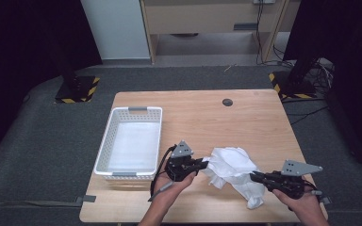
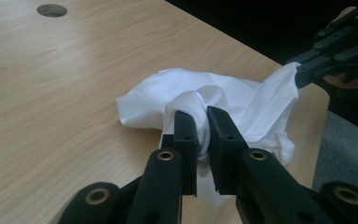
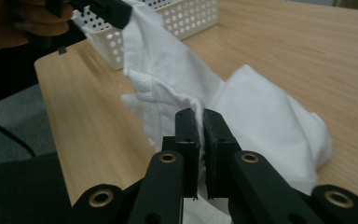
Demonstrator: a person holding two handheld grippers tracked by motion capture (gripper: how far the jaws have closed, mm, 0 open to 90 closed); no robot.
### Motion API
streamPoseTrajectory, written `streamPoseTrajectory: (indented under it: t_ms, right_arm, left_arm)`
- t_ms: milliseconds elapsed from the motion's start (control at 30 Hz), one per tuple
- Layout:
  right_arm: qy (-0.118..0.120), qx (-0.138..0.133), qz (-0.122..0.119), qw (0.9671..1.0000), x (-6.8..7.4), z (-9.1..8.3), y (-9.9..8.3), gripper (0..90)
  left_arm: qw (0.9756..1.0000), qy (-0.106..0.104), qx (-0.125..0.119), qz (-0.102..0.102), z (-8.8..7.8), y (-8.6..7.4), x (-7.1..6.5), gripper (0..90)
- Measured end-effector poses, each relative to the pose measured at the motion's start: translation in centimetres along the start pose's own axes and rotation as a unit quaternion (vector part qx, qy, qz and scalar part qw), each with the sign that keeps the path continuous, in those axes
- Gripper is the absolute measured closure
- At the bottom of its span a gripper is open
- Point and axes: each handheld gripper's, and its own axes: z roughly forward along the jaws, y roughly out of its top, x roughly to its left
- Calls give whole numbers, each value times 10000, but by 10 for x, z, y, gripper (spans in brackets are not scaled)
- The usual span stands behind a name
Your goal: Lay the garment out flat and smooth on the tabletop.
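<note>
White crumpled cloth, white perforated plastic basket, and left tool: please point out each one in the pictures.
White crumpled cloth (image 1: 233, 165), high view, on its middle folds.
White perforated plastic basket (image 1: 104, 143), high view, on its left wall.
Left tool (image 2: 202, 122), left gripper view, between its tips, shut on the cloth.

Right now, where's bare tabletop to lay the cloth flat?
Free: the far half of the table, between the white basket and the right edge, up to the grommet hole. Crowded: near edge, where both grippers pinch the white cloth.
</note>
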Motion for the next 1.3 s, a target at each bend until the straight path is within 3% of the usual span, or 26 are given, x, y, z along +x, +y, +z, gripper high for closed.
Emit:
streamPoseTrajectory:
  t_ms: [133,233,333,433,500,667,733,833,1000,1100,1167,1300]
  right_arm:
    - [-380,107,677,9969,-21,4,-10,861]
    - [-688,256,1128,9909,-36,9,-21,861]
    - [-905,488,1367,9853,-47,15,-31,861]
    - [-1057,709,1445,9813,-52,21,-39,860]
    - [-1093,771,1445,9804,-54,24,-41,860]
    - [-1112,833,1412,9802,-55,28,-44,853]
    - [-1126,852,1446,9794,-55,29,-45,849]
    - [-1140,837,1454,9792,-55,29,-46,844]
    - [-1198,757,1472,9789,-55,28,-47,792]
    - [-1227,554,1432,9805,-54,22,-47,653]
    - [-1233,354,1408,9817,-53,16,-46,564]
    - [-1170,21,1364,9837,-52,5,-44,446]
  left_arm:
    - [9994,52,333,-48,22,8,9,827]
    - [9978,148,647,-41,44,12,18,816]
    - [9955,139,929,-138,67,12,29,790]
    - [9944,187,1024,-200,84,9,35,726]
    - [9954,329,880,-208,85,8,33,603]
    - [9961,733,484,41,61,4,28,384]
    - [9960,836,321,-44,51,-4,31,337]
    - [9956,851,359,-176,46,-21,36,334]
    - [9946,789,495,-464,55,-42,44,325]
    - [9944,699,475,-629,59,-53,48,334]
    - [9940,684,628,-581,62,-56,47,339]
    - [9937,702,661,-570,64,-57,47,336]
